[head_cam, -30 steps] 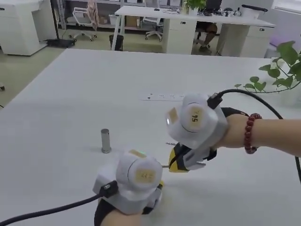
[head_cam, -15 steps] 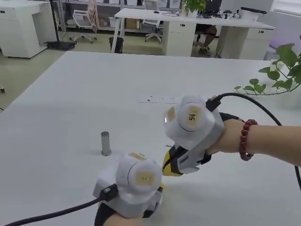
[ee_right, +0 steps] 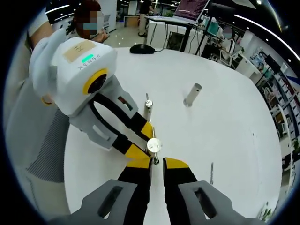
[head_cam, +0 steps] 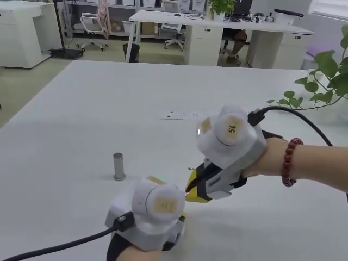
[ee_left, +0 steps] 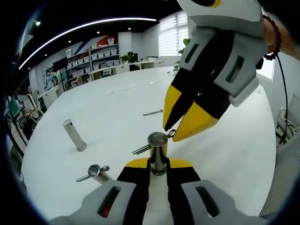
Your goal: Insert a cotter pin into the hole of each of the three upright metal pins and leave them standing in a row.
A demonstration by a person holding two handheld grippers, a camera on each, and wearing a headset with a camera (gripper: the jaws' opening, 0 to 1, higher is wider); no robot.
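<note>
Insertion is the step in hand. The left gripper (ee_left: 158, 165) is closed around the lower part of one upright metal pin (ee_left: 158, 152) and holds it standing on the white table (head_cam: 163, 87). The right gripper (ee_right: 157, 163) pinches the looped end of a cotter pin (ee_left: 140, 149) between nearly closed jaws. The legs of this cotter pin already stick out on the far side of the metal pin.

To do it well, I think the right gripper should push straight along the line of the hole, without twisting. The left gripper should keep the pin vertical, so that the thin legs do not bend or jam.

Nearby, a second pin (ee_left: 93, 169) carries its cotter pin. A bare third pin (head_cam: 118, 166) stands further off, and a spare cotter pin (ee_left: 153, 112) lies on the table behind.

Compared with one second ago, the right gripper has come closer to the left one. The stretch of cotter pin that showed between them in the head view is now hidden.
</note>
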